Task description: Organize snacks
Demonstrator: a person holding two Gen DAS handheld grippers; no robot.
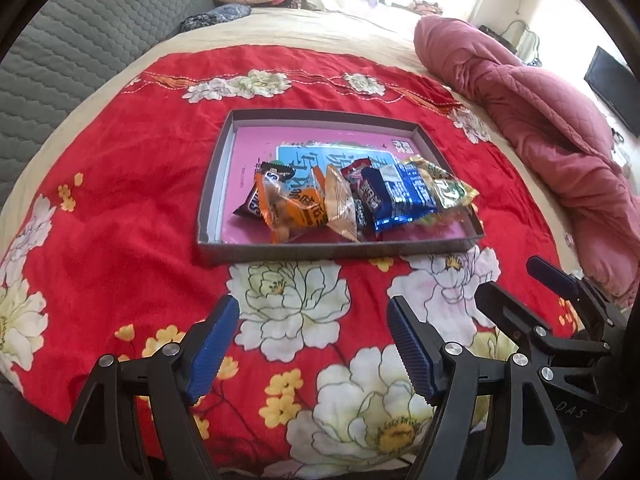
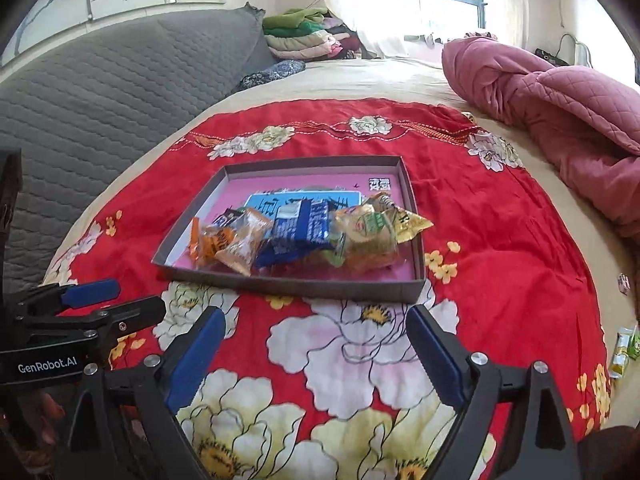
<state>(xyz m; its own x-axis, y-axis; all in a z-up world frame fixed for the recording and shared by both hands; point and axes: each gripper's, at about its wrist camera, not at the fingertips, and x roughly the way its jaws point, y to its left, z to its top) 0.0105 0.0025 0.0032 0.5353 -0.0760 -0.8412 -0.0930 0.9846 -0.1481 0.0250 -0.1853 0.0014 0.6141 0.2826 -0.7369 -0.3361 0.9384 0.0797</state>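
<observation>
Here, in the left wrist view, the left tongs (image 1: 312, 344) hang open and empty over the red floral bedspread (image 1: 132, 208), short of the shallow grey cardboard tray (image 1: 216, 184) holding the crinkly snack packets (image 1: 352, 200). In the right wrist view, the right tongs (image 2: 316, 356) gape empty before the same tray (image 2: 416, 216).

1. A shallow grey tray (image 1: 218, 184) sits mid-frame on a red floral cloth (image 1: 120, 208).
2. Snack packets (image 1: 360, 200) lie heaped in the tray's lower right.
3. The left gripper (image 1: 312, 320) hangs at the bottom, jaws apart and empty.
4. The right gripper (image 1: 516, 284) shows at lower right.
</observation>
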